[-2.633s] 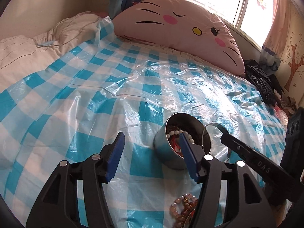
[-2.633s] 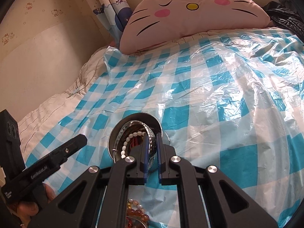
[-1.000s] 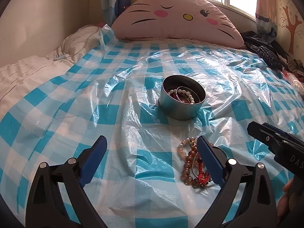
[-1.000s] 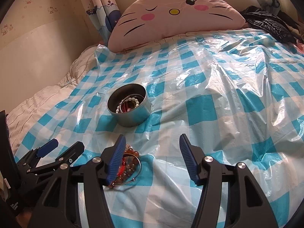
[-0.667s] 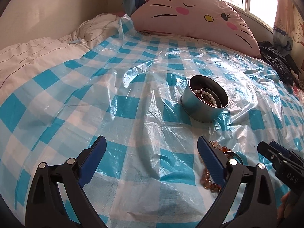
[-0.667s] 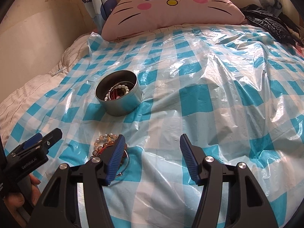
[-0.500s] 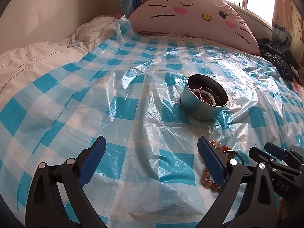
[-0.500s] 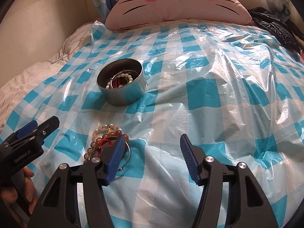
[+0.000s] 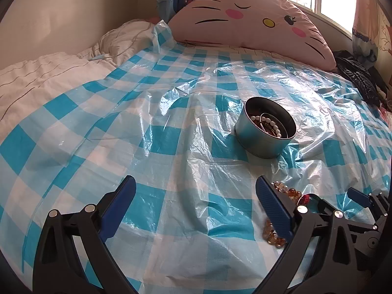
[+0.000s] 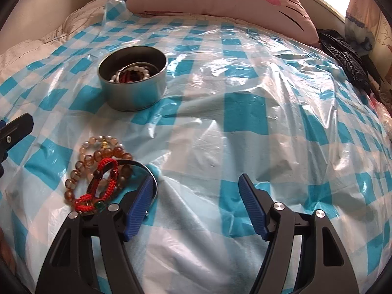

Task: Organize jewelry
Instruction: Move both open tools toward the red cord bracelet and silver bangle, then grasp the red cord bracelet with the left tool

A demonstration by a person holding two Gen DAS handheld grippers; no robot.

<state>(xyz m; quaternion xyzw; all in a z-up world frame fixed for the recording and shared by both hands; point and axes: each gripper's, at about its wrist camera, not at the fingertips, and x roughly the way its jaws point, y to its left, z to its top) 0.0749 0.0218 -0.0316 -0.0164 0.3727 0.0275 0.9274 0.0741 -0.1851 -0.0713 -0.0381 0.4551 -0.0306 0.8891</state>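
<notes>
Since a second ago the right hand-held gripper has dropped lower and nearer the loose heap of bracelets, which now fills the lower left of its view instead of sitting small beside its left finger; its jaws are opening, and nothing lies between them but plastic sheet.

Going left to right in the right wrist view: the tip of the left hand-held gripper pokes in at the left edge; in its own view its jaws stand wide and empty. Next comes the pile of loose jewelry on the bed: a string of round amber and smoky glass-like beads, a red braided cord bracelet lying across it, and a thin dark metal bangle whose arc touches the right gripper's left finger. Beyond them stands the round silver metal tin, already holding a white pearl-like bracelet and red pieces. All rest on the blue-and-white checked plastic sheet.

The pieces look light. The beads are hard, round and likely to roll out of a pinch; the cord is soft and grippy, probably the best place to take hold. The bangle is stiff and thin, best pinched across its rim. The sheet is slick and crinkly over soft bedding, so pressing down could catch plastic.
</notes>
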